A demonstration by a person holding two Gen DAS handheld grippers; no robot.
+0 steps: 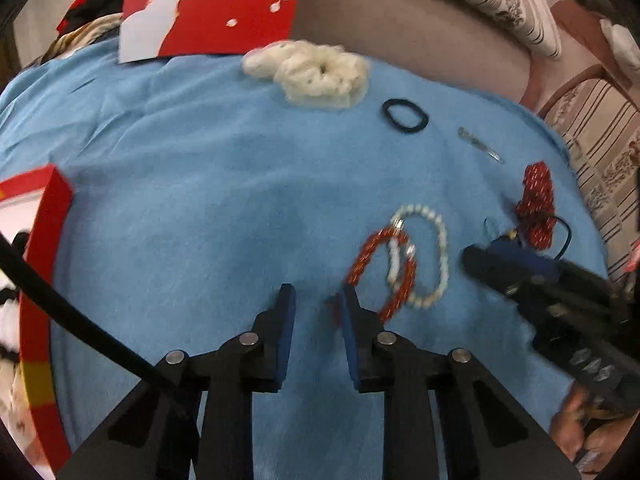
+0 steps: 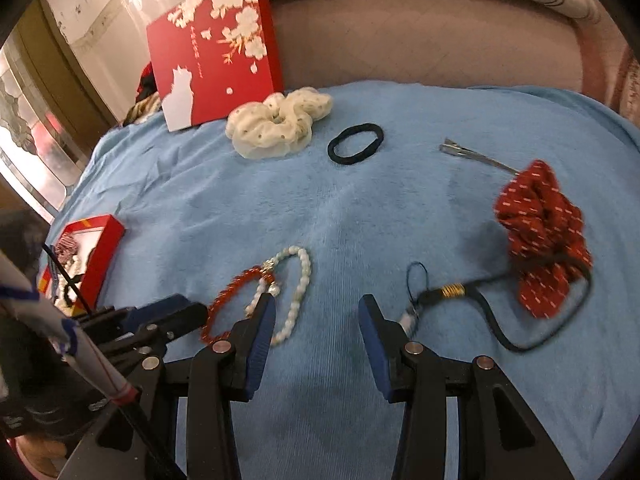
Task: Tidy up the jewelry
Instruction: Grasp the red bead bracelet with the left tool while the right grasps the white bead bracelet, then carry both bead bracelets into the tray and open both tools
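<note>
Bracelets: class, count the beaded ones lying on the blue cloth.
2. The red bracelet and the white bracelet overlap, beside the left jaws. More may be hidden inside the red box.

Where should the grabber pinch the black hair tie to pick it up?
Probably best from straight above. The black hair tie lies flat on the blue cloth as an open oval, apart from the white scrunchie. Pinch one long side of the band, one finger inside the loop and one outside, since the band is thin and nothing crowds it.
</note>
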